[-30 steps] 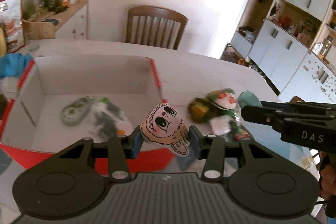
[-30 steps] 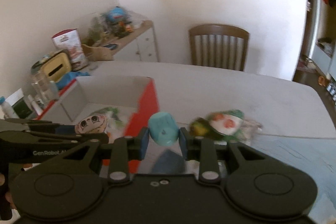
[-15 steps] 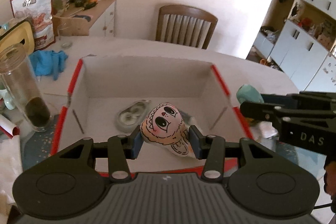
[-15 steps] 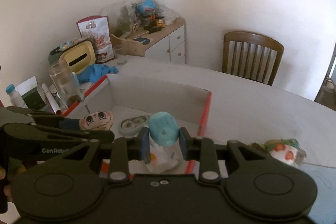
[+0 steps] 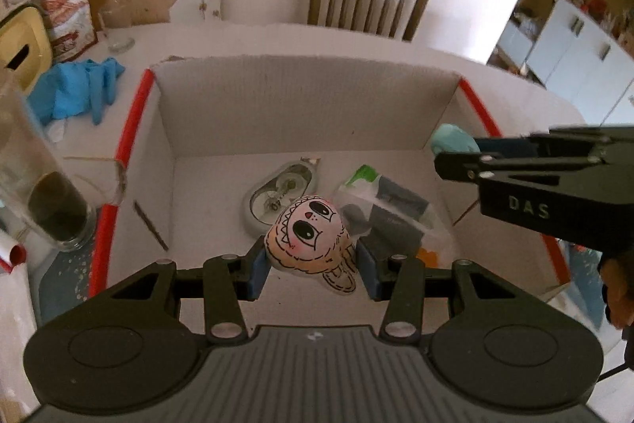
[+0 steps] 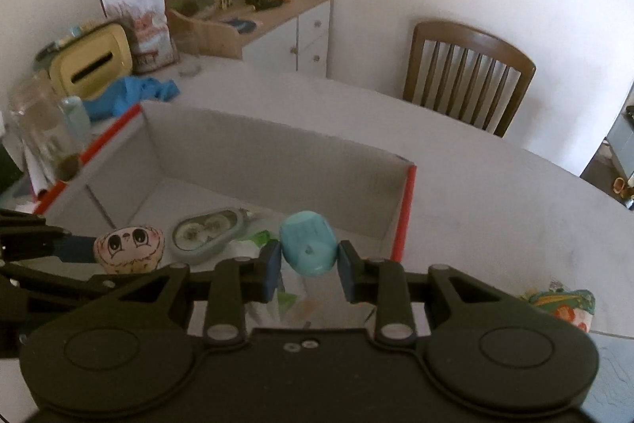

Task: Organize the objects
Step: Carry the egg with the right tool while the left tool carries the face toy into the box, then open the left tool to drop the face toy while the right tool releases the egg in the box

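My left gripper (image 5: 313, 268) is shut on a cartoon-face plush toy (image 5: 307, 236) and holds it over the open cardboard box (image 5: 301, 106) with red edges. My right gripper (image 6: 309, 266) is shut on a light blue plastic object (image 6: 307, 242), also over the box (image 6: 277, 149). In the left wrist view the right gripper (image 5: 455, 155) comes in from the right with the blue object (image 5: 451, 141). In the right wrist view the plush (image 6: 128, 248) sits at the left. In the box lie a grey-green case (image 5: 279, 193) and a clear bag with dark items (image 5: 388, 209).
A glass jar (image 5: 43, 193) stands left of the box, with a blue cloth (image 5: 75, 90) and a yellow container (image 6: 91, 66) behind. A colourful toy (image 6: 562, 308) lies on the table right of the box. A wooden chair (image 5: 368, 2) stands at the far side.
Both grippers have moved left from the table over the box, still shut on the plush and the blue object. They now sit lower over the box.
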A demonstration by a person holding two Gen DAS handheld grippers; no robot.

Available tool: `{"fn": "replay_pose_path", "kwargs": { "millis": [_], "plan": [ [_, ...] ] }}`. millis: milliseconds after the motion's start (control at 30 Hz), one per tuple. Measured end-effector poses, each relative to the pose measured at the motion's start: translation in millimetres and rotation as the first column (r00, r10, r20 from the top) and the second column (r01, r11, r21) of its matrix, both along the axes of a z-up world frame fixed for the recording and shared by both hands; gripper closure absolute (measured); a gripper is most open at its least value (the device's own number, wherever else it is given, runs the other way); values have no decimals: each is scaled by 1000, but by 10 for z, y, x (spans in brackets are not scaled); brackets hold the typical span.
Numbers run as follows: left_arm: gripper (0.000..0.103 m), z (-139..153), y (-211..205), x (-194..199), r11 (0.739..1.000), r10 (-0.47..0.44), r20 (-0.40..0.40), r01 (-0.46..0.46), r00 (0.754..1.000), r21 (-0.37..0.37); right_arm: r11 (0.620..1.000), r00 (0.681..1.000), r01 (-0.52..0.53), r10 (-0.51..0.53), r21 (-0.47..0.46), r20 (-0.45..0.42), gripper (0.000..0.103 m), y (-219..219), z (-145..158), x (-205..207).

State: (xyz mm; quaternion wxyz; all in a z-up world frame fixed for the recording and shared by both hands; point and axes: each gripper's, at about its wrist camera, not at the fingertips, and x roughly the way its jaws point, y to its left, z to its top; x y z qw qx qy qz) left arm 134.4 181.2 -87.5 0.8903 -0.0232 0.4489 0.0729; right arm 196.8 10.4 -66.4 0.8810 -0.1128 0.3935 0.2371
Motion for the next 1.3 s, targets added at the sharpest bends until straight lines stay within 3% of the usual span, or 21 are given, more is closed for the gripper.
{"fn": "replay_pose_path", "kwargs": {
  "millis": [333, 767, 967, 1100, 1300],
  "plan": [
    [57, -245, -35, 299, 997, -45, -118, 53, 992, 64, 997, 999, -5, 2, -77, -47, 74, 244, -258, 190],
    [57, -433, 58, 521, 999, -39, -268, 45, 962, 14, 991, 996, -40, 29, -127, -84, 74, 377, -371, 244],
    [52, -435, 94, 523, 1000, -27, -285, 23, 958, -16, 991, 994, -53, 40, -124, -103, 72, 379, -370, 258],
    [38, -392, 107, 477, 1000, -14, -260, 10, 966, -19, 992, 993, -57, 44, -117, -106, 71, 367, -361, 256],
    [36, -266, 112, 374, 1000, 6, -208, -8, 978, -8, 996, 994, -43, 35, -80, -103, 64, 297, -259, 199]
  ]
}}
